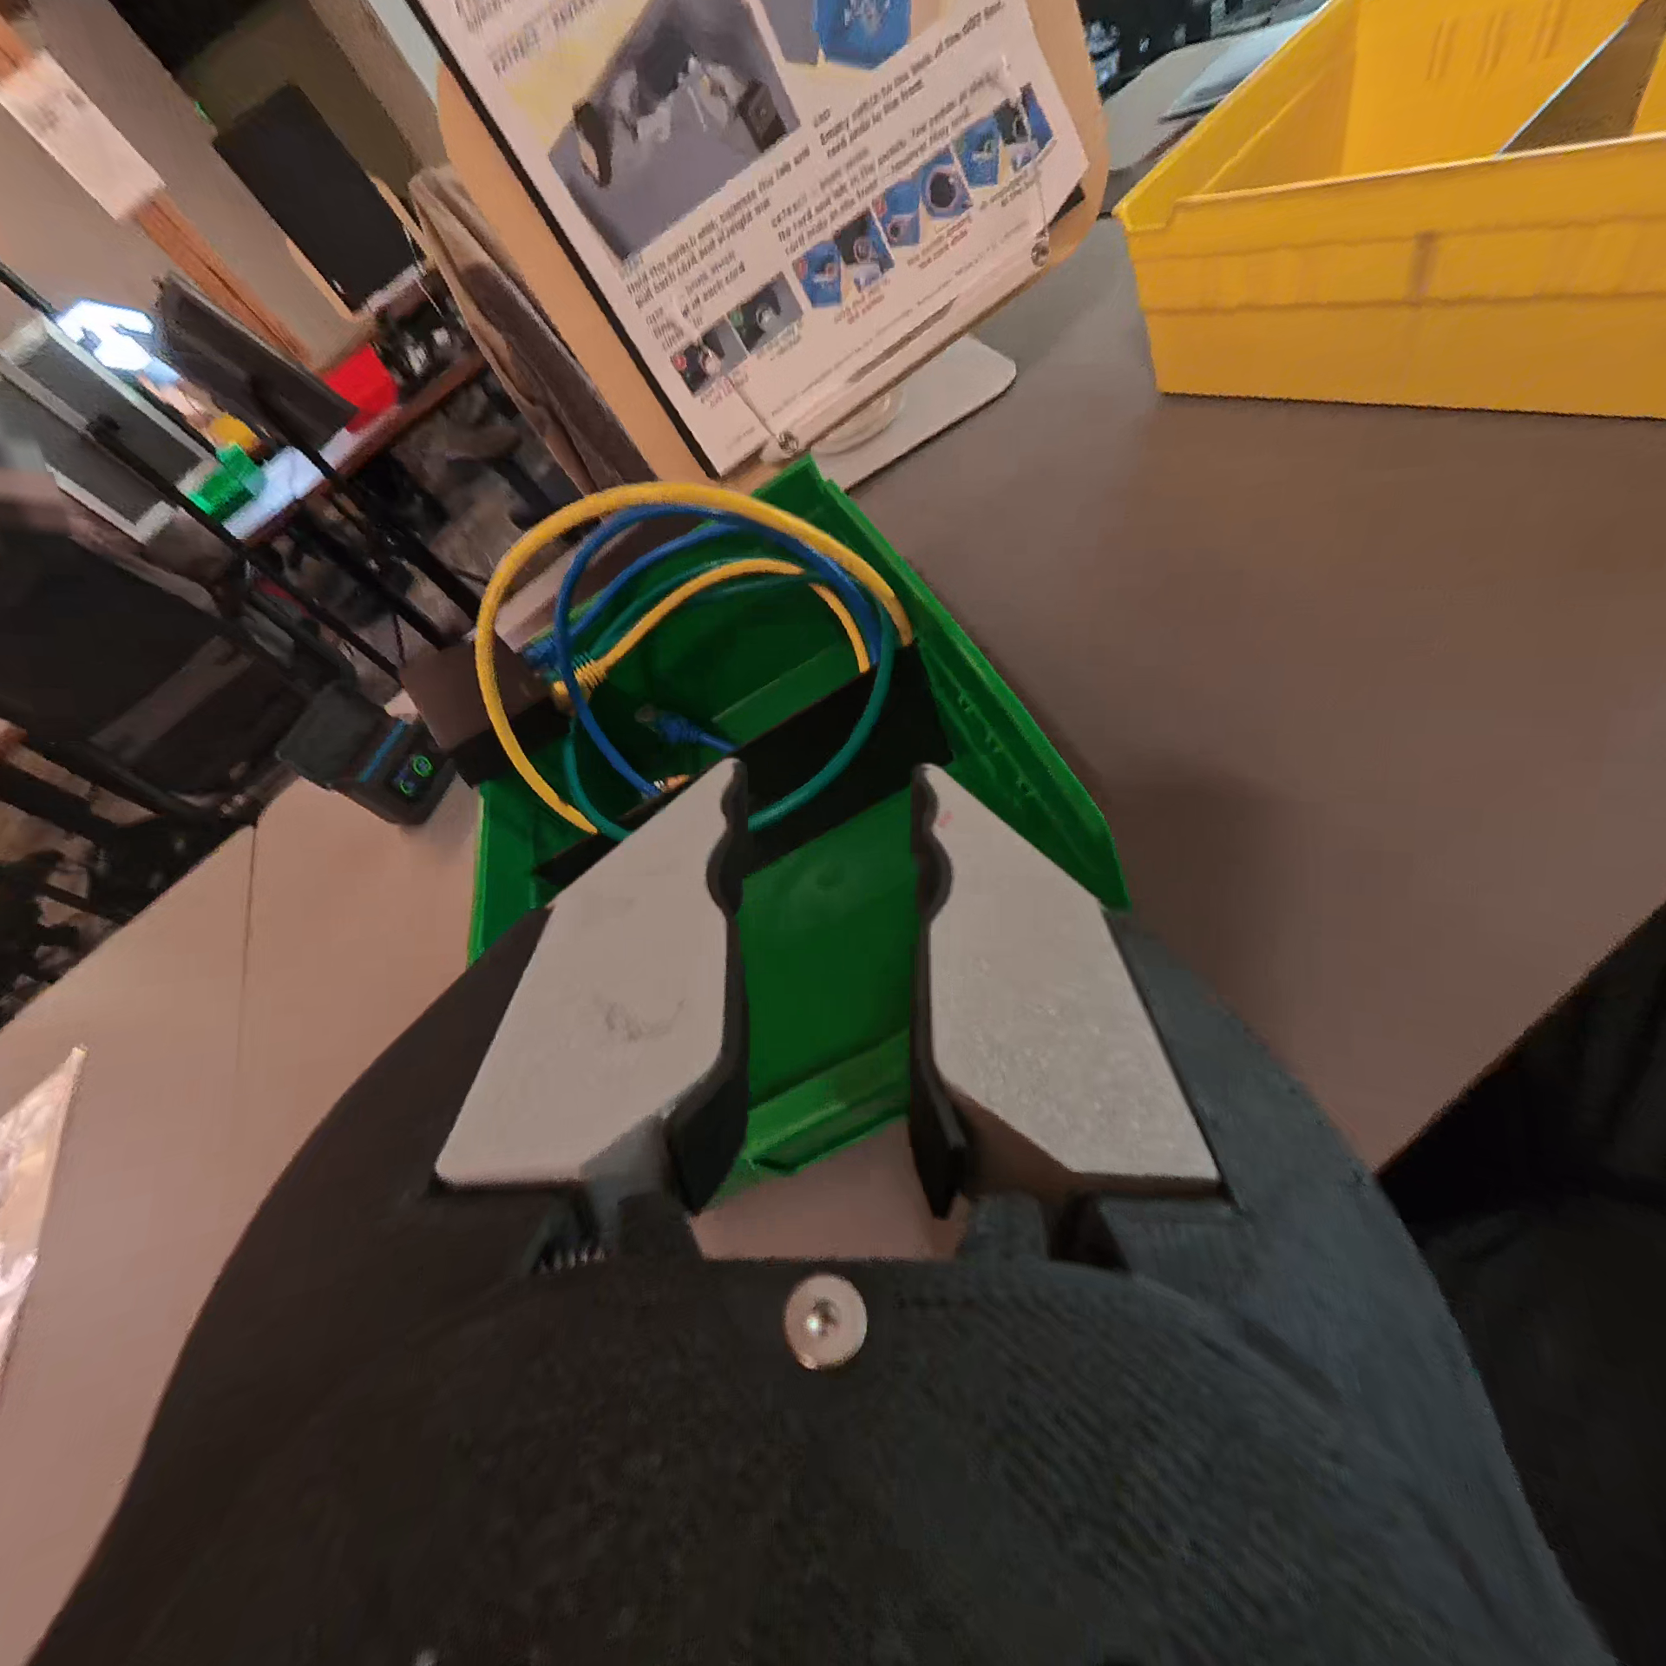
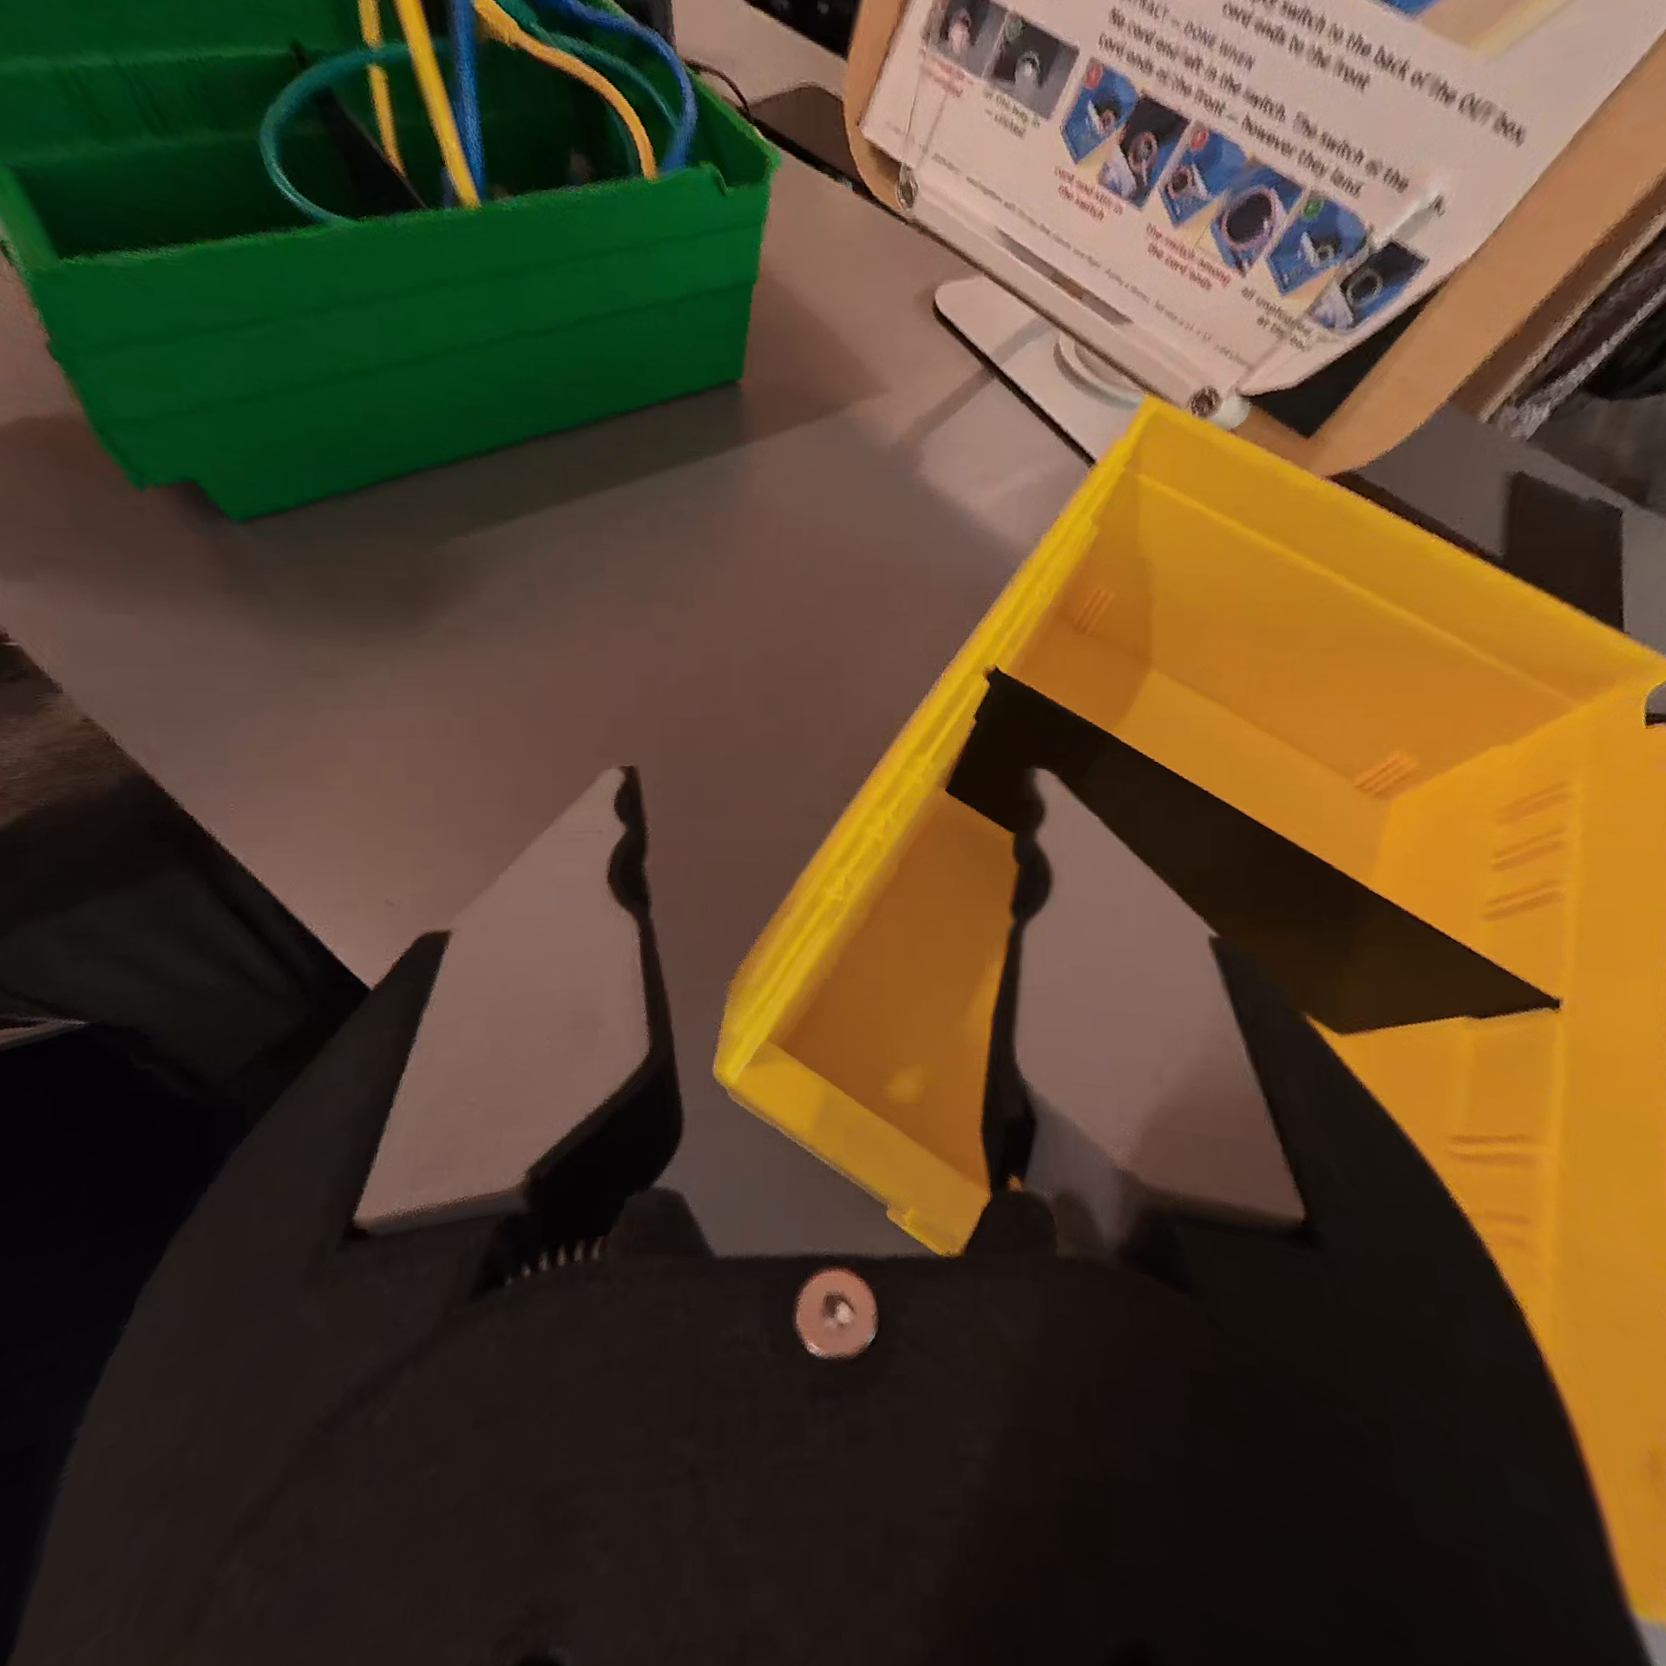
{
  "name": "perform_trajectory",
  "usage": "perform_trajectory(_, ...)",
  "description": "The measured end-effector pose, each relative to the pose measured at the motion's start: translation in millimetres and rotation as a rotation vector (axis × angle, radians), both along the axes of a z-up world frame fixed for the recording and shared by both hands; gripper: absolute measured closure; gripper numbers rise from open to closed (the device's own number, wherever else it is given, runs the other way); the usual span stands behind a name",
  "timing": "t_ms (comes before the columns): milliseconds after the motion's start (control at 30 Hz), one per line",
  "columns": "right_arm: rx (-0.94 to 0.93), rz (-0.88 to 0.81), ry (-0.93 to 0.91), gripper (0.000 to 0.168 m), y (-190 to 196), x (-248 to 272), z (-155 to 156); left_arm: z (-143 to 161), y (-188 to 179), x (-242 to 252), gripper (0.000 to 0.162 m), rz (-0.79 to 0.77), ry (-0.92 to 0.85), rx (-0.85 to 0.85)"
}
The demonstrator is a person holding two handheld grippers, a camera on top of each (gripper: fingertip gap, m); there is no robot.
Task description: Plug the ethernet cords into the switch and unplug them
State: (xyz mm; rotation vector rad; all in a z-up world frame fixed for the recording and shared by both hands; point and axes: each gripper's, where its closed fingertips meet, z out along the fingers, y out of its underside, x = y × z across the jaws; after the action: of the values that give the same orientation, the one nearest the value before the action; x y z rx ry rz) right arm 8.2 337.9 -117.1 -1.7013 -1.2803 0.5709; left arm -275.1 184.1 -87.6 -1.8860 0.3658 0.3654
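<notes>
Left wrist view: the left gripper (image 1: pixel 825 784), jaws parted and empty, is aimed at cords (image 1: pixel 685 613) coiled in a green bin (image 1: pixel 1019 721). Cords look light, springy; plugs seem best gripped. Right gripper (image 2: pixel 834 793) is spread wide, empty.

Right tongs (image 2: pixel 834 793) gaping wide, straddling the yellow bin's (image 2: pixel 910 811) near wall; green bin (image 2: pixel 406 334) holding looped cords (image 2: pixel 469 117) behind.

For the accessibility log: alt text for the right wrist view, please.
The open right gripper hovers over the near corner of an empty yellow bin with a black divider. A green bin of coloured cords sits beyond, left of an instruction sheet.
</notes>
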Motion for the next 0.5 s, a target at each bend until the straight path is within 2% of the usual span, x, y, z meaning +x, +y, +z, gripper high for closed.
perform_trajectory(67,0.002,0.065,0.096,0.105,-16,-9,20,7,0,3,0.144,-0.024,0.054,0.040)
perform_trajectory(100,0.001,0.089,0.148,0.105,-23,-13,30,10,0,3,0.147,-0.020,0.070,0.062)
perform_trajectory(233,-0.004,0.116,0.251,0.086,-37,-17,53,11,-2,0,0.148,-0.005,0.092,0.059)
perform_trajectory(500,0.017,0.111,0.219,0.067,-39,-22,48,9,-2,5,0.158,-0.024,0.123,0.049)
